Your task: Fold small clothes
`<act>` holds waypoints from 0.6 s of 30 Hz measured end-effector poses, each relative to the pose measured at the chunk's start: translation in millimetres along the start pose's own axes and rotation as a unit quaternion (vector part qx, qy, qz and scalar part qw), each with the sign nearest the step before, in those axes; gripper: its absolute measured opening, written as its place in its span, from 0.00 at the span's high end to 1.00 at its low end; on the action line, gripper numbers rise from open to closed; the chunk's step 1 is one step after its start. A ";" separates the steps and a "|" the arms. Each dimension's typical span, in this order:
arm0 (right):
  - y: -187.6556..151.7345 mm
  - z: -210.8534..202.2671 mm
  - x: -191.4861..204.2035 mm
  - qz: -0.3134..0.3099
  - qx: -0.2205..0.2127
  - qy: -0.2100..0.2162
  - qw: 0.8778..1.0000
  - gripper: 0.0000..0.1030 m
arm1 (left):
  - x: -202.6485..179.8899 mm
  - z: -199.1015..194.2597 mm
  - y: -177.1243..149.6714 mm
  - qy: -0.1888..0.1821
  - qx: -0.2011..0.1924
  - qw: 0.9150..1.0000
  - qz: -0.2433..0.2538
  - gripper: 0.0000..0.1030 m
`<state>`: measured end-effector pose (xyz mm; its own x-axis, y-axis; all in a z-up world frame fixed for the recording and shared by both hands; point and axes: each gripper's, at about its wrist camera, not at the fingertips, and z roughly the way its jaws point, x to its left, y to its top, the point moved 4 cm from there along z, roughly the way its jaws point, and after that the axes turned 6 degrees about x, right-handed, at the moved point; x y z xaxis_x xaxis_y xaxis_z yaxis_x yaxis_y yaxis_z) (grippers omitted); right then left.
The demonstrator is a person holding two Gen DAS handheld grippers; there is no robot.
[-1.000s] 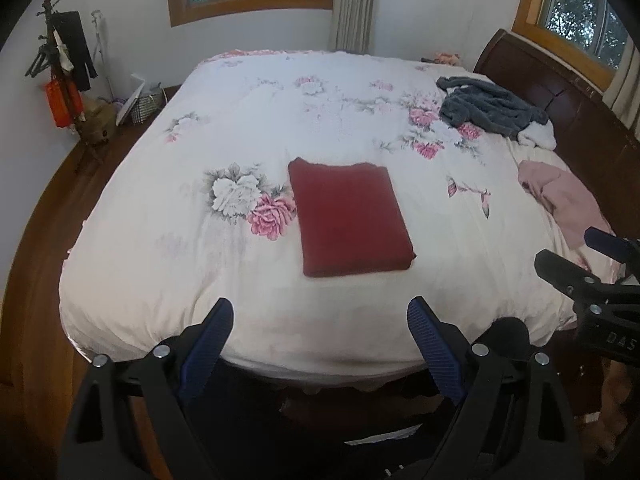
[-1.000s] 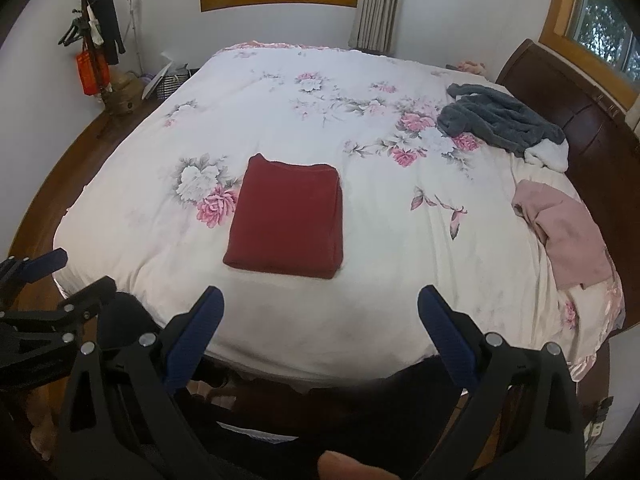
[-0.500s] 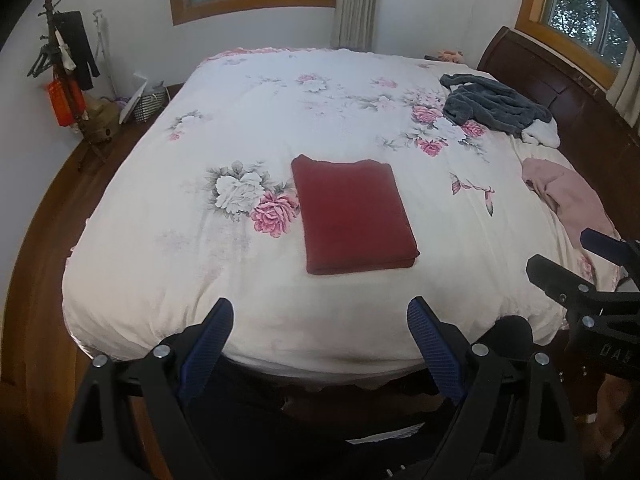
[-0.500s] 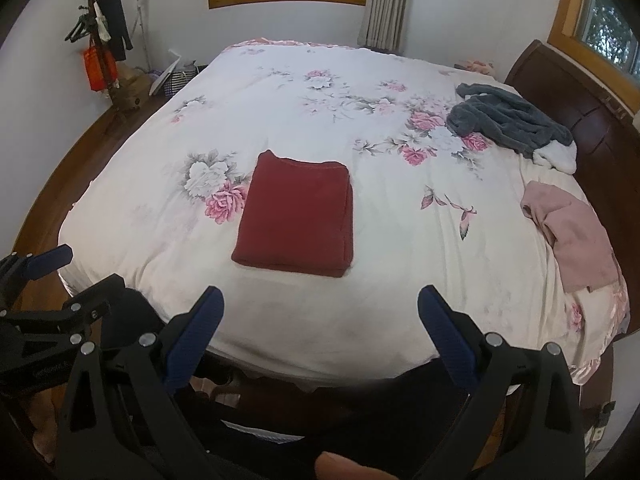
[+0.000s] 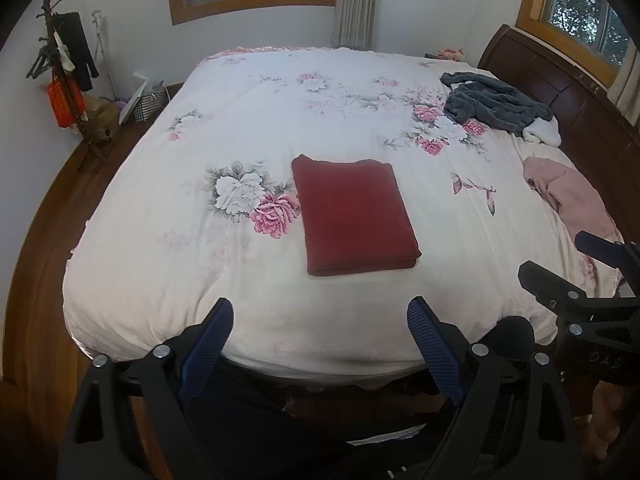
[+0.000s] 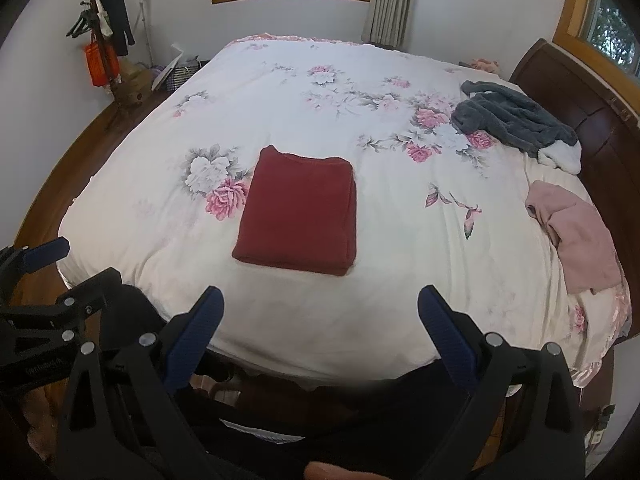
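Hovering off the bed (image 5: 280, 92) edge, both tongs, left (image 5: 320, 316) and right (image 6: 320, 306), gape empty. Red garment (image 5: 354, 216) lies folded flat, likely done; pink one (image 6: 576, 236) looks next.

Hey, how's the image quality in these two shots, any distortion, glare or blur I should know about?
Left wrist view: strong fisheye bending of the floor and bed edges, dark vignette corners, soft even daylight, no glare, red folded garment sharp. Right wrist view: same curvature, windows bright but not blown out, red folded garment in focus.
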<state>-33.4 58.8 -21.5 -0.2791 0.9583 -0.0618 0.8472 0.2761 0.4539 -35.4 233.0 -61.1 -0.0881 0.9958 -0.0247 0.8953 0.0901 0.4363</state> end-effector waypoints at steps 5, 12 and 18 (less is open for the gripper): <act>3.9 0.5 -1.3 -0.005 -0.008 -0.007 1.000 0.06 | 1.3 0.2 1.7 0.000 0.000 1.000 0.000 0.14; 5.0 0.4 -3.2 -0.004 -0.009 -0.008 1.000 0.06 | 0.3 -0.6 0.9 0.000 0.000 1.000 0.001 0.14; 5.9 0.2 -4.5 -0.003 -0.009 -0.008 1.000 0.06 | 2.6 -0.2 5.2 0.001 -0.001 1.000 0.005 0.14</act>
<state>-27.0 56.1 -18.7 -0.2764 0.9578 -0.0786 0.8370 0.2801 0.4702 -31.1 236.0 -58.6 -0.0800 0.9966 -0.0185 0.8956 0.0800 0.4376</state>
